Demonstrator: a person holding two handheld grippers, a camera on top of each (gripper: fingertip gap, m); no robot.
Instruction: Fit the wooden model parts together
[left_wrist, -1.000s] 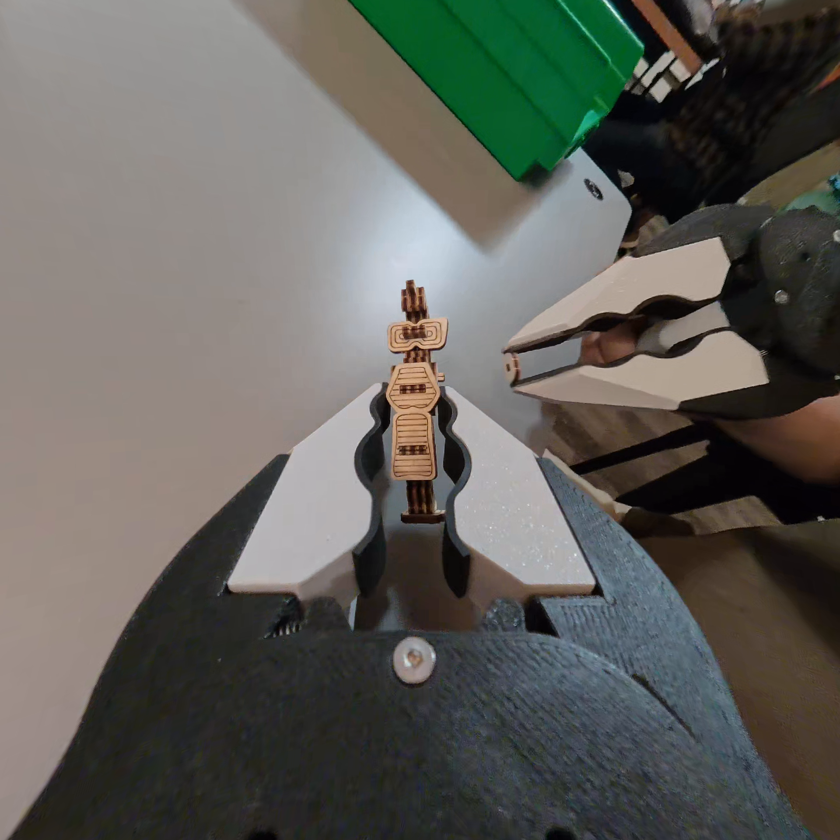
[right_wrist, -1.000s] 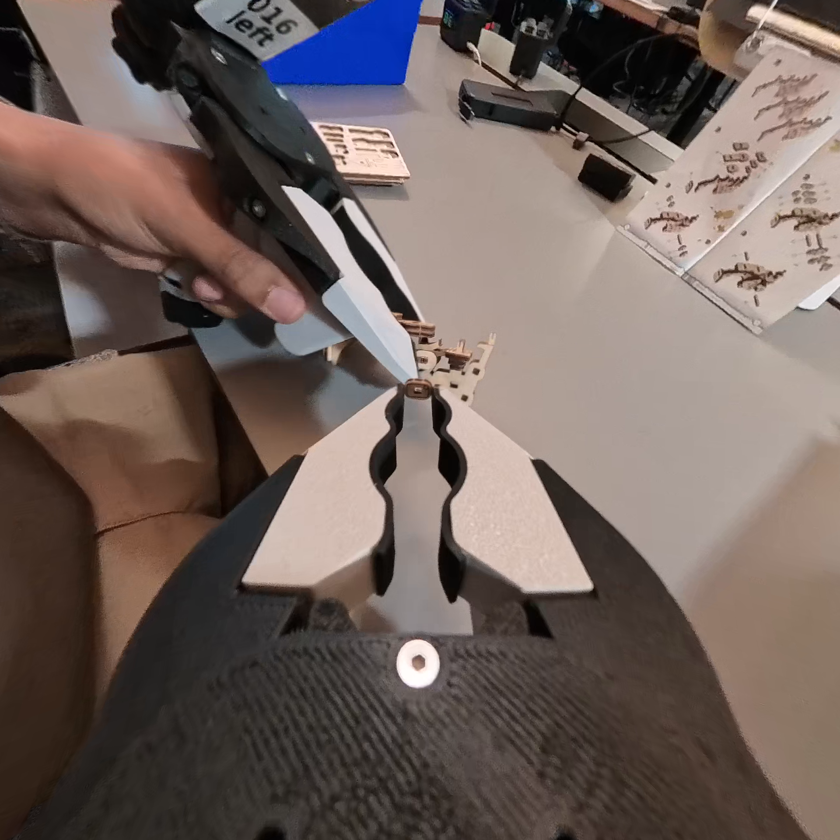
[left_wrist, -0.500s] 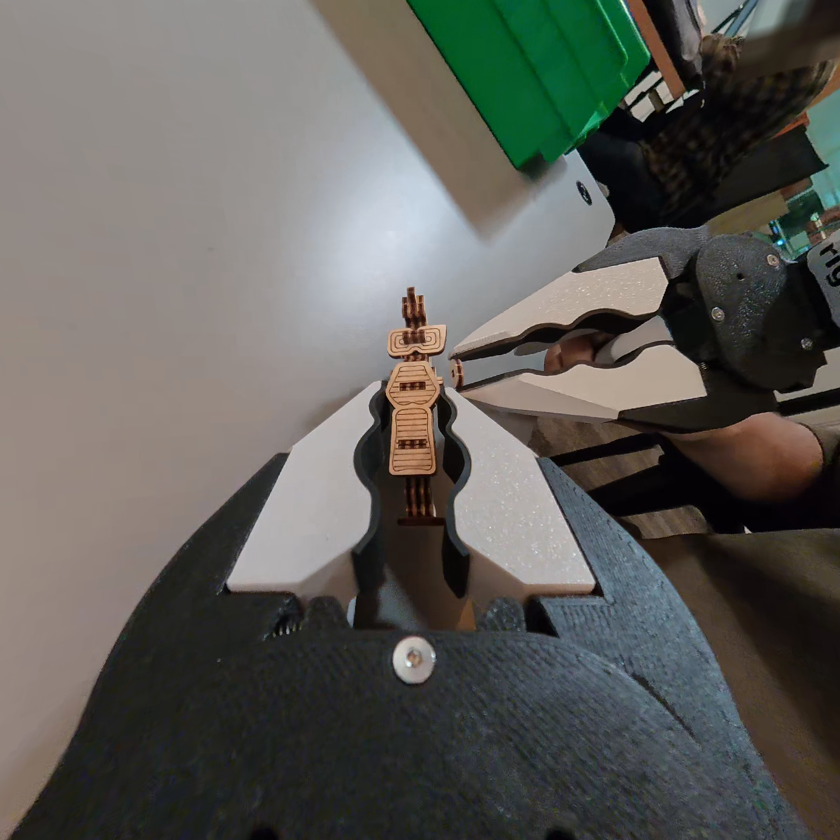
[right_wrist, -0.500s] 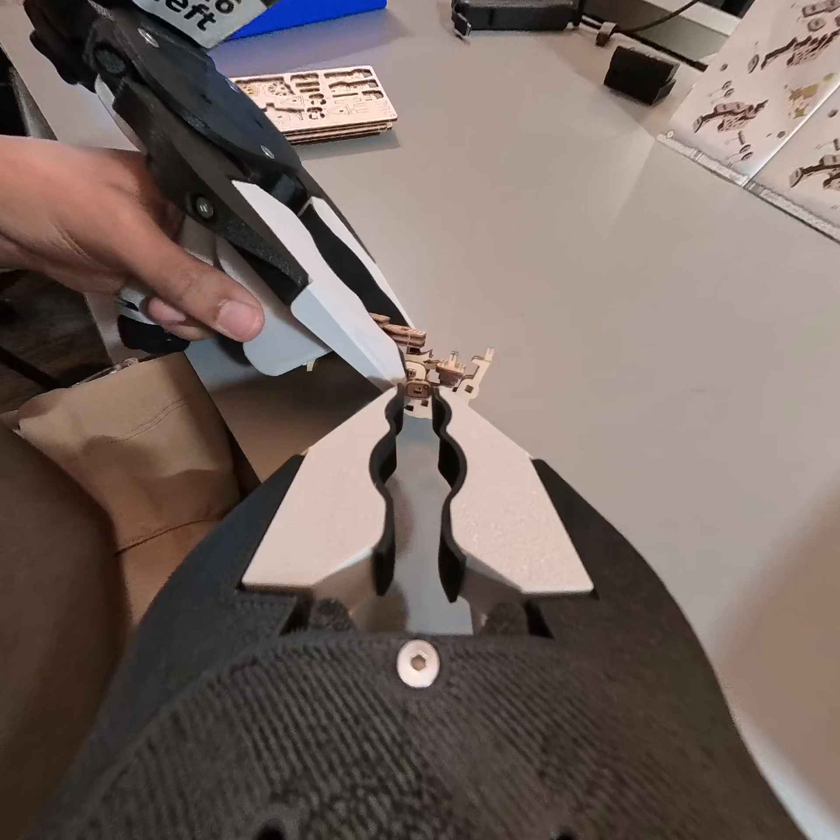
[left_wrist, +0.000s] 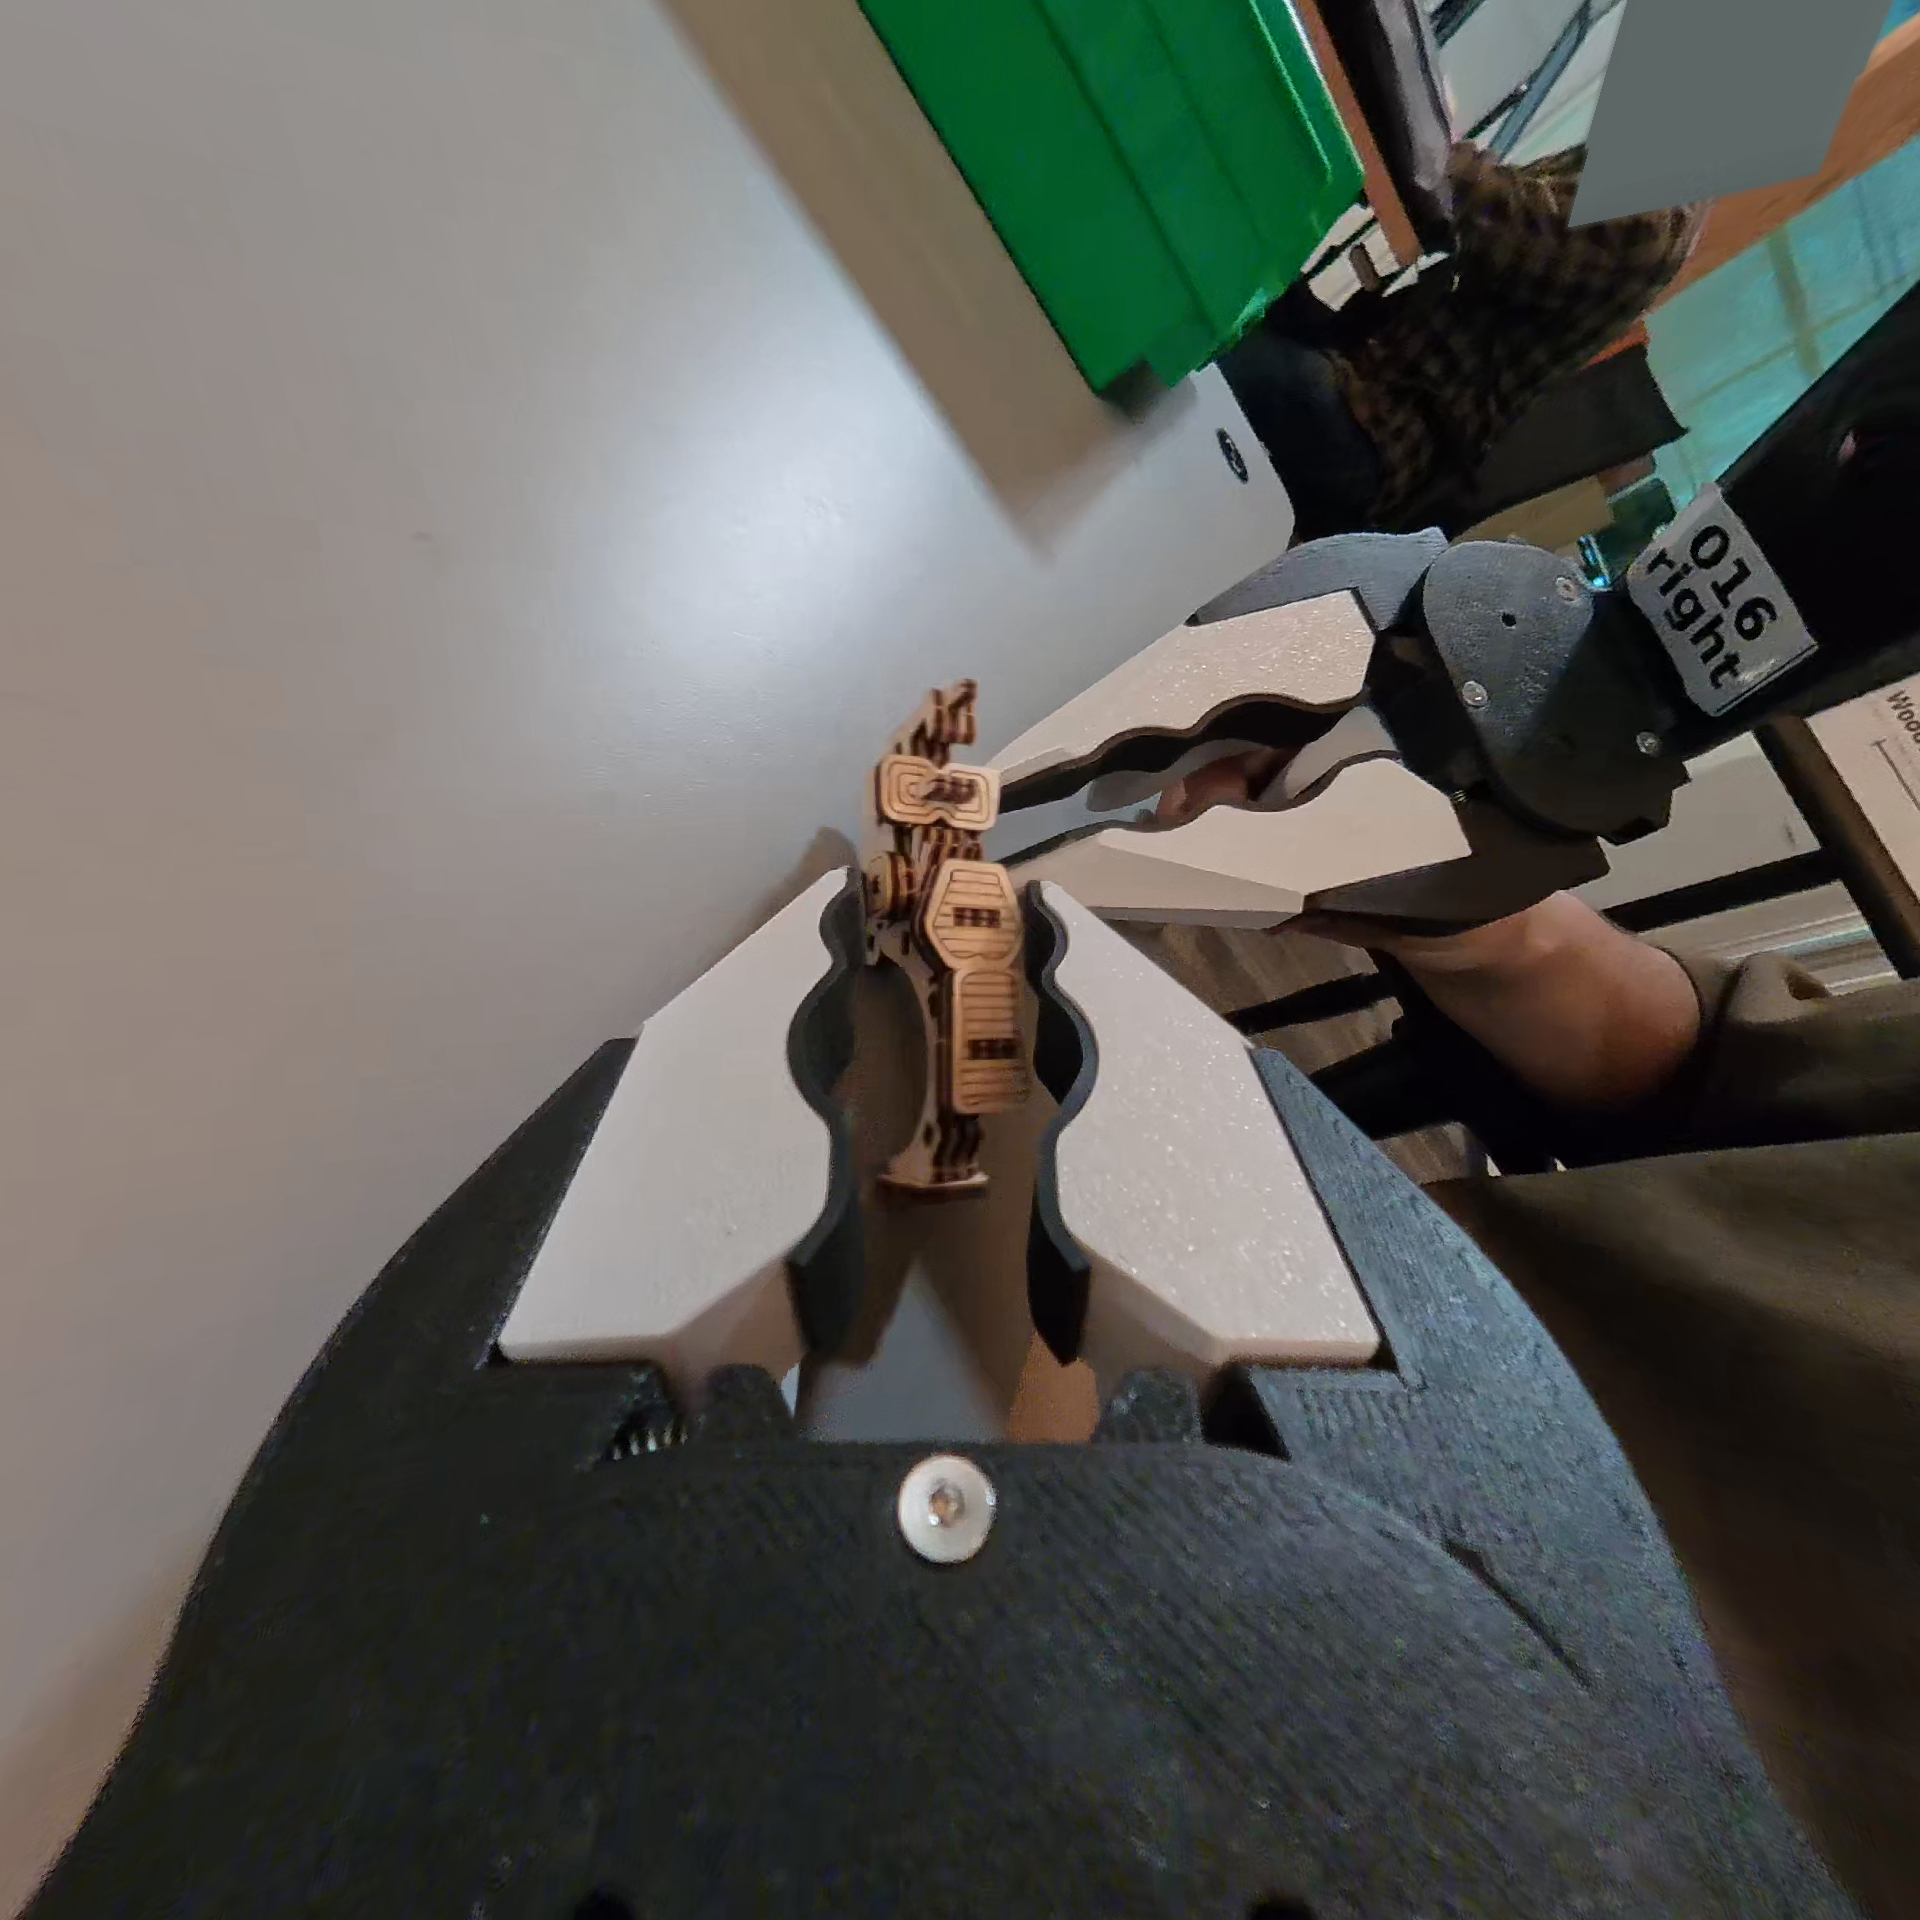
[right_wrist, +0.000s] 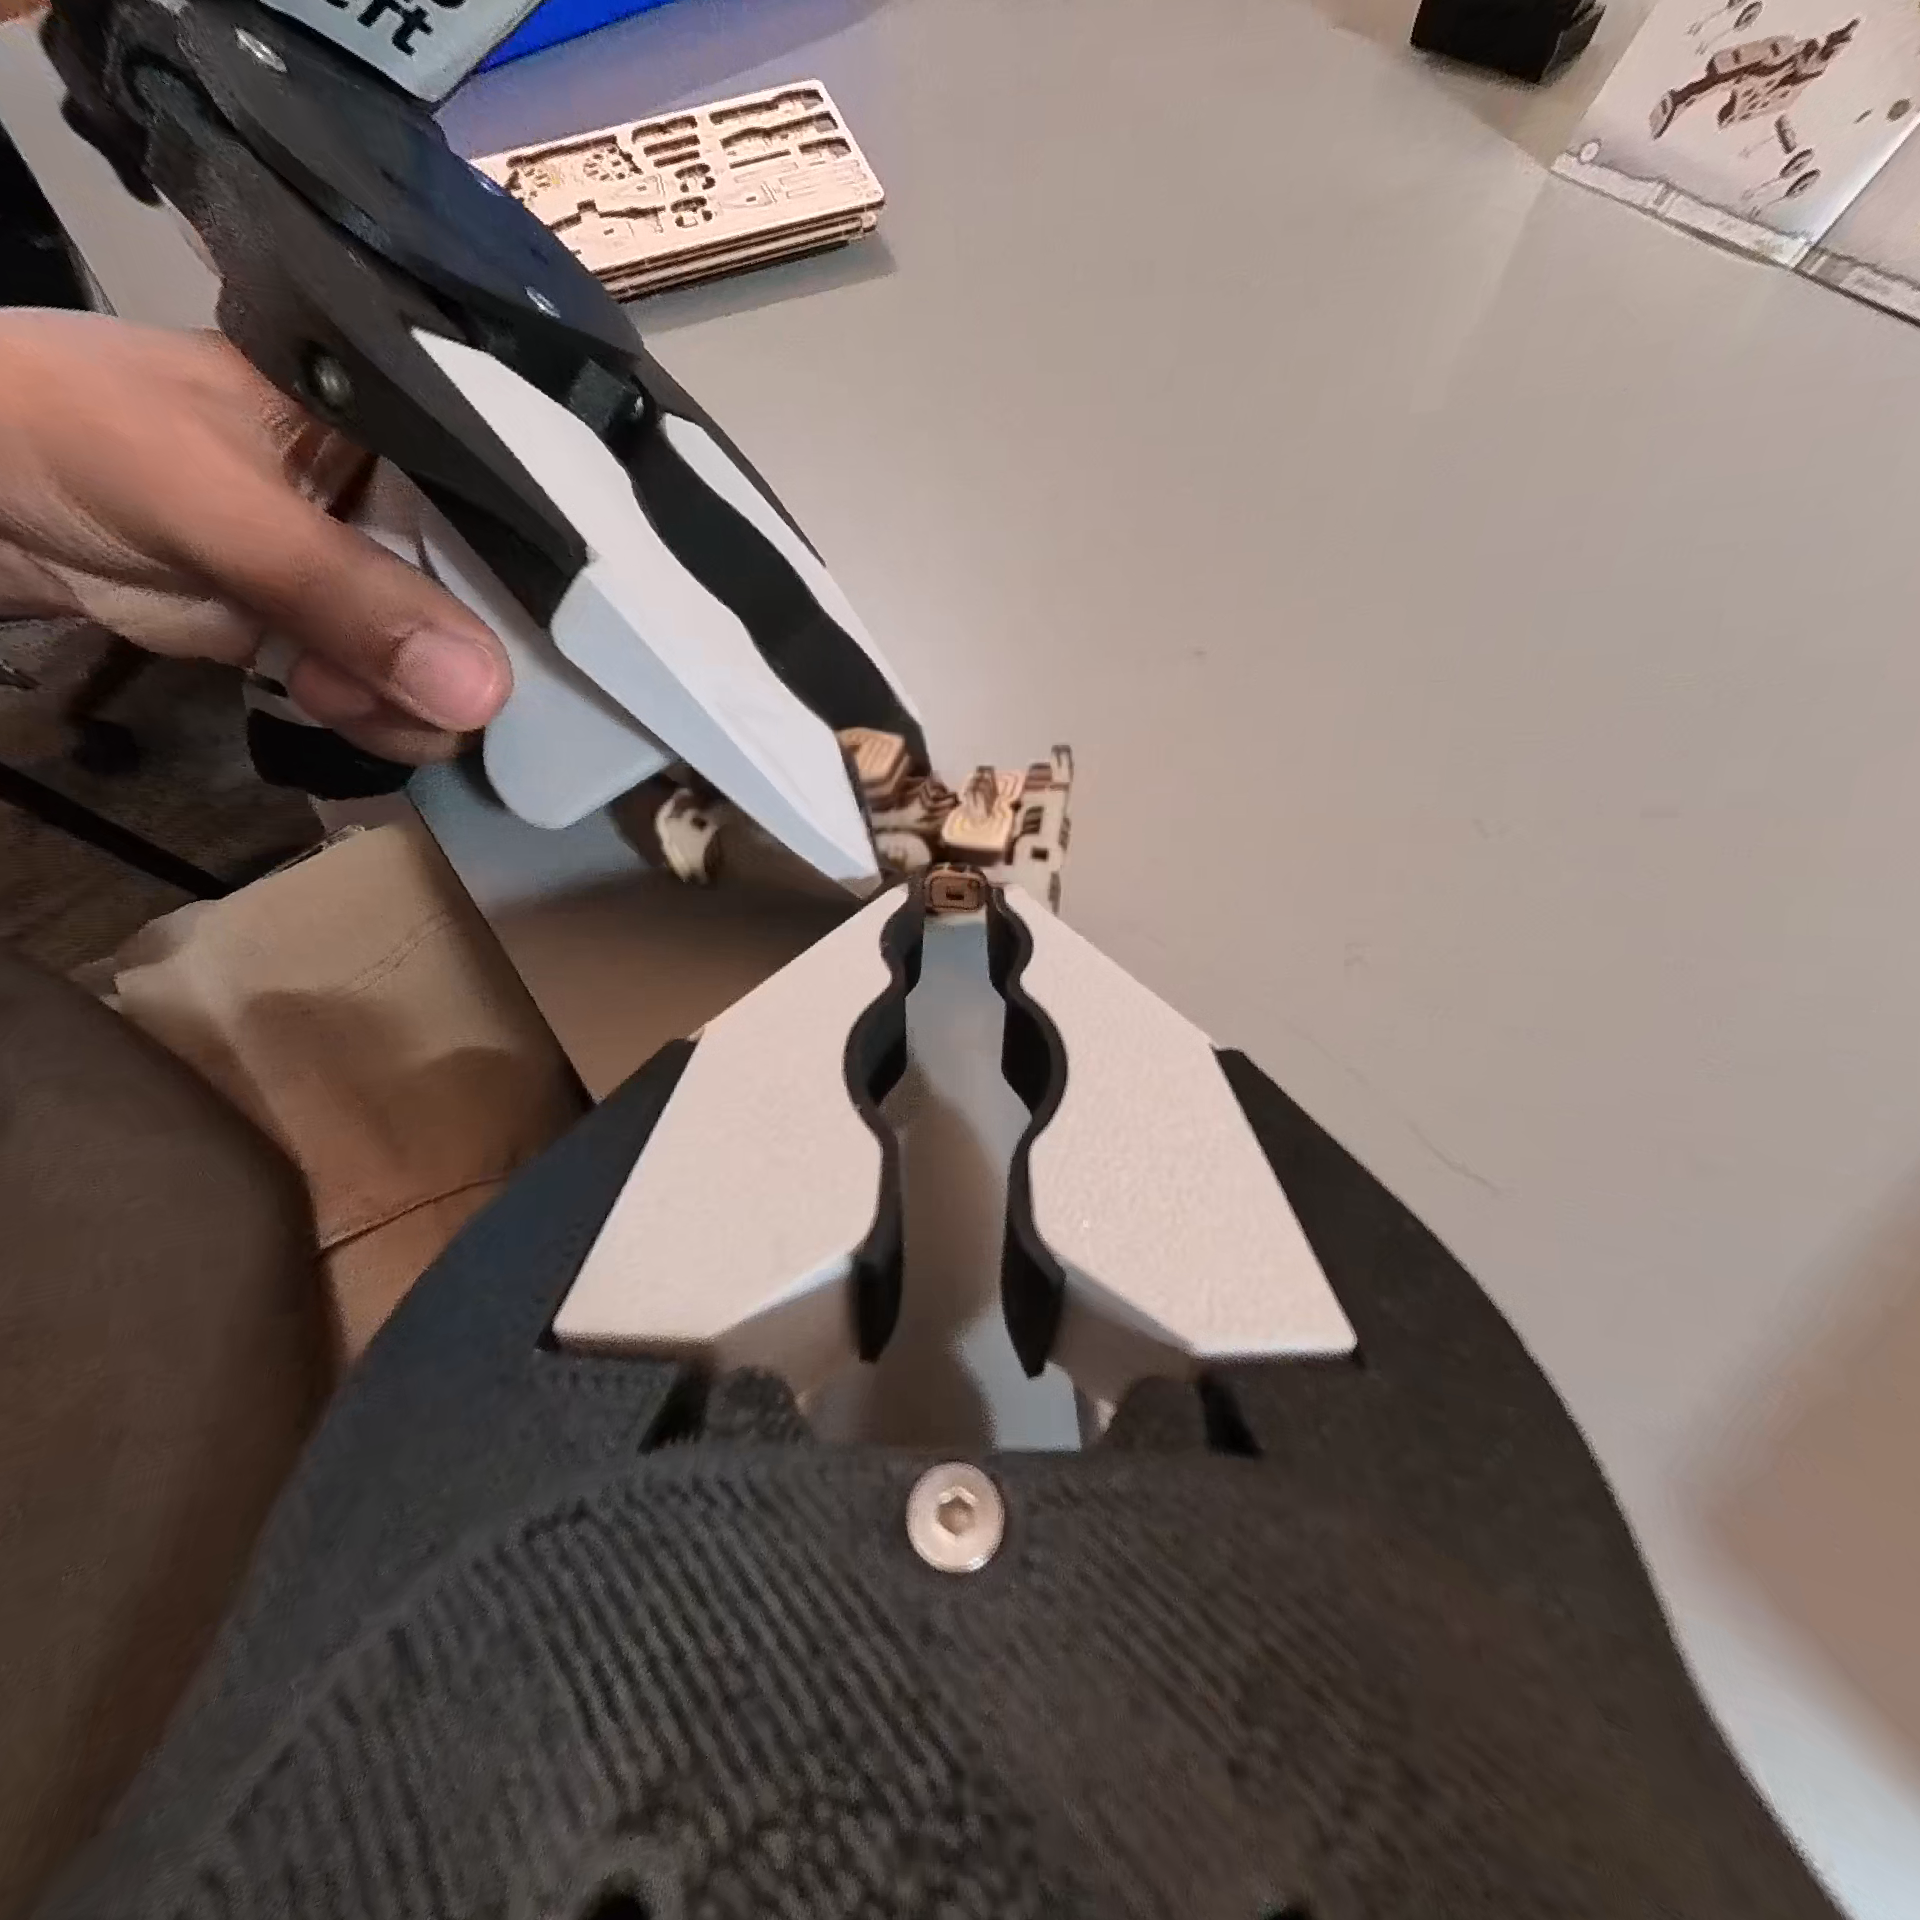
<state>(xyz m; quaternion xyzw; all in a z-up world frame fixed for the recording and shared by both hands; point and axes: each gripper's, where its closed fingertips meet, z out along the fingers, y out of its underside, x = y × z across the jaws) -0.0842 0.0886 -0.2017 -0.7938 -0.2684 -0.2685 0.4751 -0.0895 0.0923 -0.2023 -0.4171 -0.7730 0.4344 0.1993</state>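
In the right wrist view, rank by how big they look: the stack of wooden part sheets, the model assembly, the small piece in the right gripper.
1. Stack of wooden part sheets
2. Model assembly, partly hidden, so unsure
3. Small piece pinched in the right gripper

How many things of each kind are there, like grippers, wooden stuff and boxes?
Hand-held grippers: 2, left hand-held gripper and right hand-held gripper
Wooden model pieces held: 2, wooden model assembly and small wooden part
Stack of wooden part sheets: 1
Green bin: 1
Instruction sheet: 1
Total: 7
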